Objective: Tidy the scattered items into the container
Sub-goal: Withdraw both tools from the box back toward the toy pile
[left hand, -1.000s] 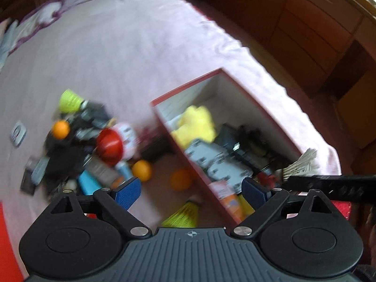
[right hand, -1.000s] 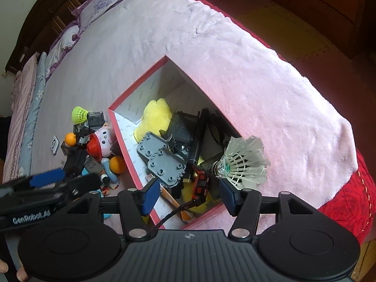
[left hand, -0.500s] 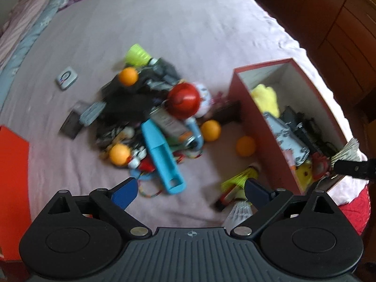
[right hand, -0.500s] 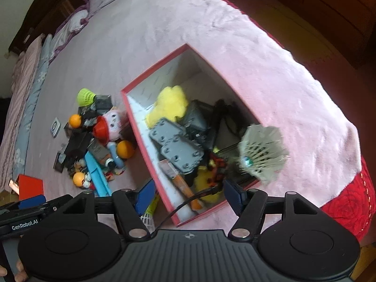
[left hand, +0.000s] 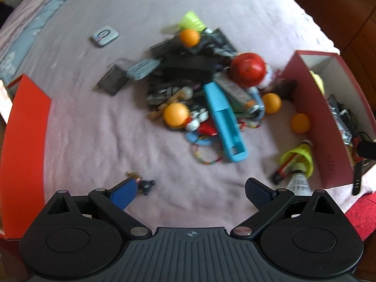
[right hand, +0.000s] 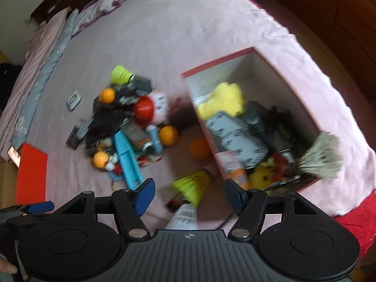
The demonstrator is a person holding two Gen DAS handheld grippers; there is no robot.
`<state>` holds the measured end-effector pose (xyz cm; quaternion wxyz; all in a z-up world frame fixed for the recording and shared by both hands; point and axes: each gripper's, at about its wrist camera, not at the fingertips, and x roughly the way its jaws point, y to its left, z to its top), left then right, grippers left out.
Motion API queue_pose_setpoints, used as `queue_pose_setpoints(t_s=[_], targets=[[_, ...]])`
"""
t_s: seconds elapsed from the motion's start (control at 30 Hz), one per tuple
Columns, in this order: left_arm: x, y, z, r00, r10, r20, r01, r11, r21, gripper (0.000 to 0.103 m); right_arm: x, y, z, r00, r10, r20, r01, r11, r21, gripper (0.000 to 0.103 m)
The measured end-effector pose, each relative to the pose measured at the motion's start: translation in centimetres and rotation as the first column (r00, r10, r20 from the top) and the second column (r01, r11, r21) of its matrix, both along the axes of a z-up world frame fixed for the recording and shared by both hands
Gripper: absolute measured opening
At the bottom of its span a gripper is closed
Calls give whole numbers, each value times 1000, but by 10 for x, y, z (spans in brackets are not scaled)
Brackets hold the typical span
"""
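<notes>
on the pink plush bedspread (left hand: 98, 122), just ahead of both open grippers, lies the scatter: a heap of dark cases, a long sky-blue plastic case (left hand: 224, 122), a red-capped toy (left hand: 246, 69), several smooth orange balls (left hand: 176, 115), a bead bracelet (left hand: 206, 157). to the right stands the red-walled, white-lined cardboard box (right hand: 204, 122), already part full: yellow plush (right hand: 223, 98), grey studded bricks (right hand: 235, 136), dark gadgets, and a white feather shuttlecock (right hand: 322, 157) at its near right corner, perhaps resting on the rim, though blur leaves that unsure.

nearest the fingers: a yellow-green shuttlecock (right hand: 192, 184) and a white one (right hand: 185, 213), stiff and light, lying on the spread between pile and box wall. seen from the right gripper (right hand: 189, 196), almost dead centre between the blue pads, skirt toward the fingers, cork end pointing away and right toward the box; long axis roughly along the reach, so a pinch across the skirt looks feasible. seen from the left gripper (left hand: 190, 193), well off to the right, beyond the right pad. nearer hand by judgement: the right.

both sets of jaws spread wide, holding nothing. much still loose outside the box, so tidying looks mid-way. skirts likely crush under a hard squeeze; balls apt to roll on the soft nap.
</notes>
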<state>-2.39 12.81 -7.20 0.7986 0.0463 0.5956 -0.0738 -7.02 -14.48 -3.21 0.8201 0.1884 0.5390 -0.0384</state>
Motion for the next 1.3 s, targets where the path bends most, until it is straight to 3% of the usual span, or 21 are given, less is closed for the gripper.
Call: queue_pose_setpoints(t_s=[0.3,0.4,0.67,0.9,1.1,1.3], targets=[[-2,48,-24,999,-20,-30,21,999,37,99,15,75,-23,991,118,-63,-120,992,-31,70],[-1,61,-31,999,-3,-51,4,999,32,99,21,95,-35,986,140,-89,-145,988,-59,77],[6,84,-64,993,45,-106,-42,998,36,101,39,128,-71,967,205,-149,-224,967,-120,78],[25,80,-77,993,65,-101,-63,998,24,101,62,128,-84,956,264,-131,-285,942,-179,78],[46,67,-84,993,80,-89,-80,997,1,101,96,109,-94,949,300,-96,-315,897,-310,77],[70,55,-81,989,144,-37,-147,985,-96,100,127,86,-112,964,245,-104,-266,911,-315,70]])
